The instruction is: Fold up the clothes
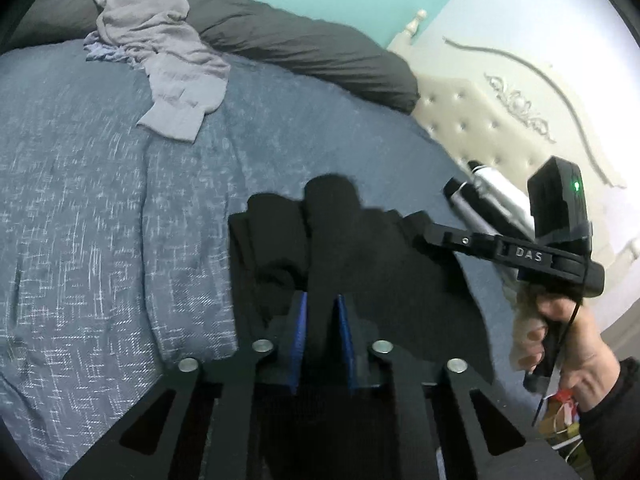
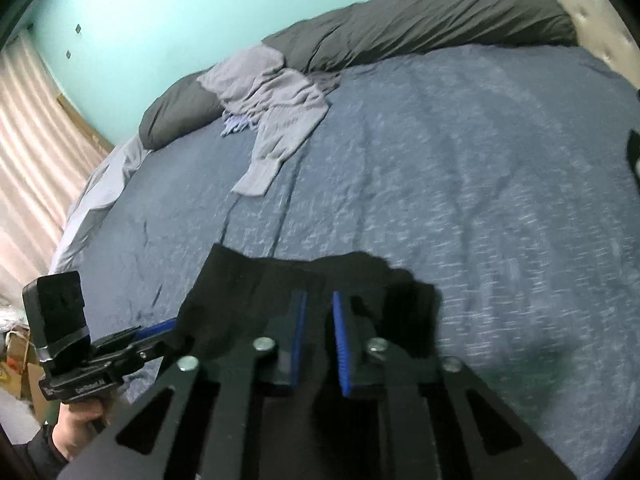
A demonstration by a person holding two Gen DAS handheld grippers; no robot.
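Observation:
A black garment [image 1: 360, 240] hangs bunched between both grippers above the blue bedspread [image 1: 100, 200]. My left gripper [image 1: 322, 300] has its blue pads shut on a fold of it. In the left wrist view the right gripper [image 1: 426, 236], held by a hand [image 1: 576, 344], reaches into the cloth's right edge. In the right wrist view my right gripper [image 2: 320, 300] is shut on the black garment [image 2: 260, 280], and the left gripper [image 2: 168, 332] grips its left corner. A crumpled grey garment [image 1: 168, 52] [image 2: 280, 120] lies at the far side of the bed.
A dark grey duvet roll [image 1: 300, 40] [image 2: 400, 28] runs along the bed's far edge under a teal wall. A cream tufted headboard [image 1: 480, 120] stands at the right, with a silver rod [image 1: 492, 188] in front. A curtain [image 2: 32, 140] and boxes [image 2: 16, 356] are at the left.

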